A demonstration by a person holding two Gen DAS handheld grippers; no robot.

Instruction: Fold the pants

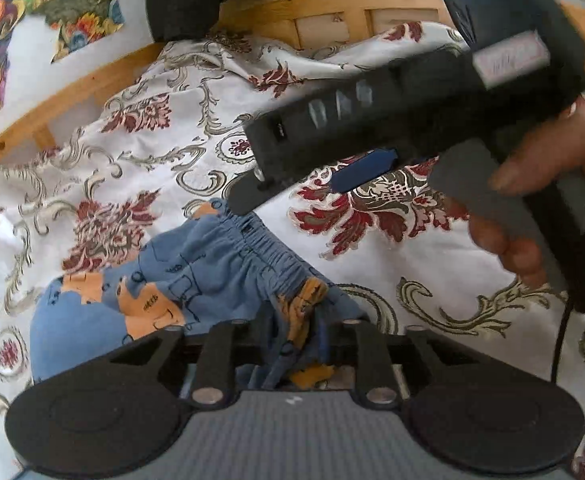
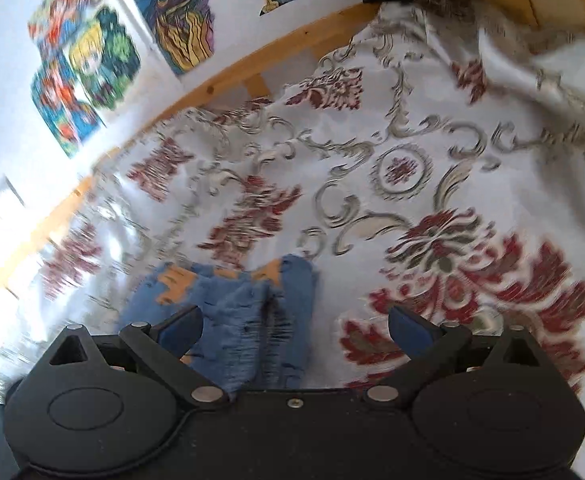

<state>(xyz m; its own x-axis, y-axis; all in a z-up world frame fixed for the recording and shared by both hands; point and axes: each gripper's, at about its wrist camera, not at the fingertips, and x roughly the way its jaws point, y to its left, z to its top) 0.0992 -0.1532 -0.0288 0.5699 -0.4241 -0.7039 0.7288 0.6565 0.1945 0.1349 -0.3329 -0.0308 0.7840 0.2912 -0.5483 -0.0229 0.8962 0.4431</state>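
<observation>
Blue pants (image 1: 196, 276) lie bunched on the bed's floral cover (image 1: 372, 256), waistband gathered into the left tool (image 1: 296, 344), which is clenched on the fabric. Right tool (image 2: 294, 330) hovers above them, fingers spread and empty; a hand (image 1: 532, 200) grips its handle. Wooden bed frame (image 1: 320, 12) behind.

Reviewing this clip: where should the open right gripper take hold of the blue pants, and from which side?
Grip the gathered elastic waistband at its free end, opposite the corner the left gripper already pinches. It is the thickest, firmest edge and lies exposed on the bedspread. The right gripper should probably come down from above, jaws straddling the band.
</observation>
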